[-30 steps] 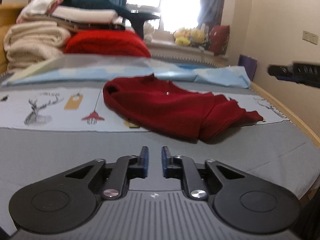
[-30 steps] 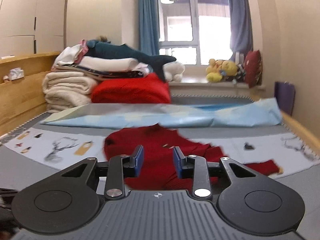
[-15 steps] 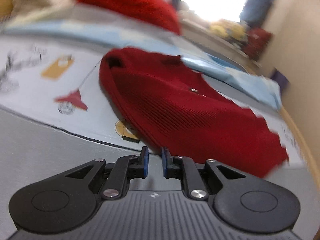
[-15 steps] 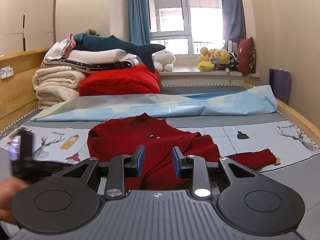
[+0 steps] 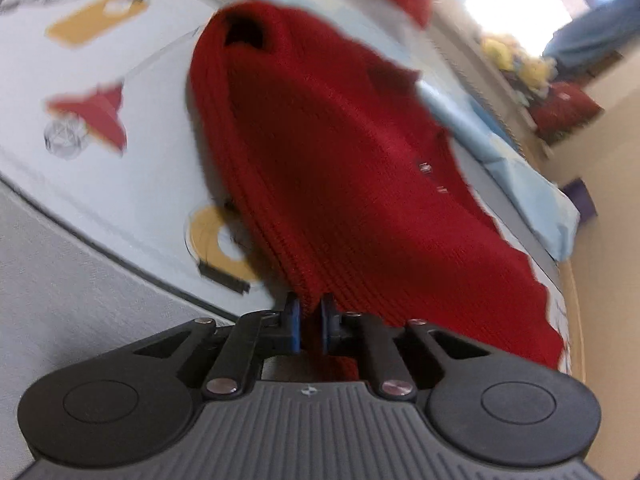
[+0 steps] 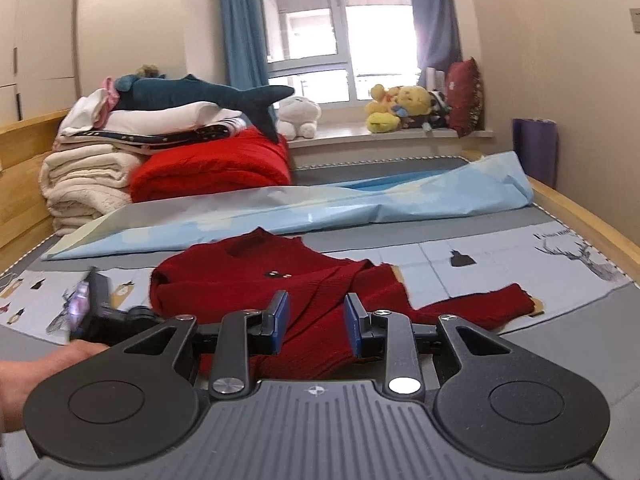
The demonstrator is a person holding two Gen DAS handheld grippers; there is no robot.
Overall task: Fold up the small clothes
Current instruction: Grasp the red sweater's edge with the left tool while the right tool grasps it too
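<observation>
A small dark red knit sweater (image 6: 280,276) lies crumpled on the printed sheet of the bed, one sleeve (image 6: 484,308) stretched to the right. In the left wrist view the sweater (image 5: 340,160) fills the frame. My left gripper (image 5: 310,312) has its narrow jaws around the sweater's near edge; the fabric sits between the blue pads. The left gripper also shows in the right wrist view (image 6: 96,312), held in a hand at the sweater's left edge. My right gripper (image 6: 316,316) is open and empty, hovering above the sweater's near edge.
A light blue sheet (image 6: 320,204) lies bunched behind the sweater. A stack of folded blankets (image 6: 92,168), a red quilt (image 6: 212,164) and a plush shark (image 6: 200,94) sit at the back left. Wooden bed rails (image 6: 580,216) run along the right side. Plush toys (image 6: 404,106) line the windowsill.
My left gripper has moved forward and down to the sweater's near edge, and its jaws now have the fabric between them. My right gripper has drawn slightly closer and stays open.
</observation>
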